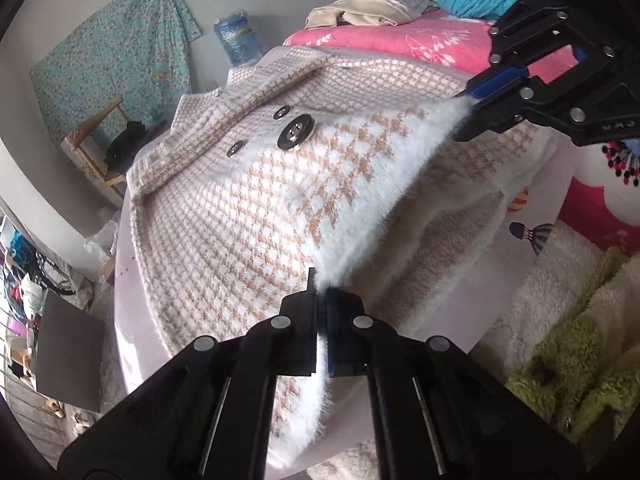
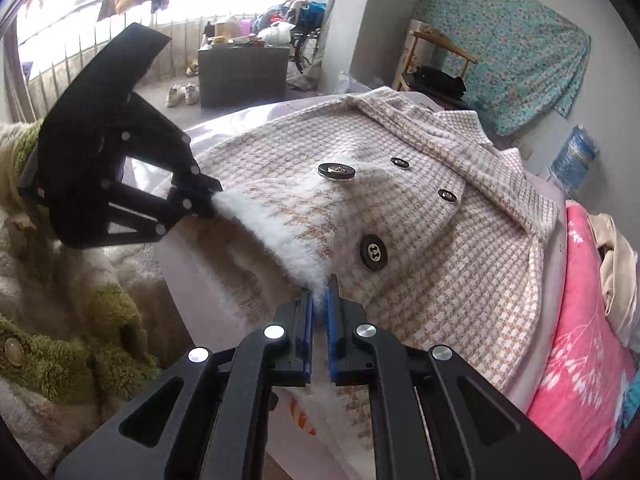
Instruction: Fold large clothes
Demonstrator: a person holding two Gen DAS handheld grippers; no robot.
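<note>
A fuzzy white-and-tan houndstooth coat (image 1: pixel 240 208) with black buttons lies spread on a pale pink sheet (image 1: pixel 132 320); it also shows in the right wrist view (image 2: pixel 440 240). My left gripper (image 1: pixel 320 292) is shut on the coat's furry bottom hem and holds it lifted. My right gripper (image 2: pixel 320 292) is shut on the same hem further along; it shows at the upper right of the left wrist view (image 1: pixel 468 98). The left gripper shows at the left of the right wrist view (image 2: pixel 216 196). The hem between them is raised and folded toward the buttons (image 2: pixel 373 253).
A green and cream fleece (image 1: pixel 580 360) lies beside the coat. A pink floral blanket (image 2: pixel 580 360) and beige clothes (image 1: pixel 360 10) lie on the bed's far side. A wooden chair (image 2: pixel 436 68), a water bottle (image 1: pixel 238 38) and a dark box (image 2: pixel 242 76) stand beyond.
</note>
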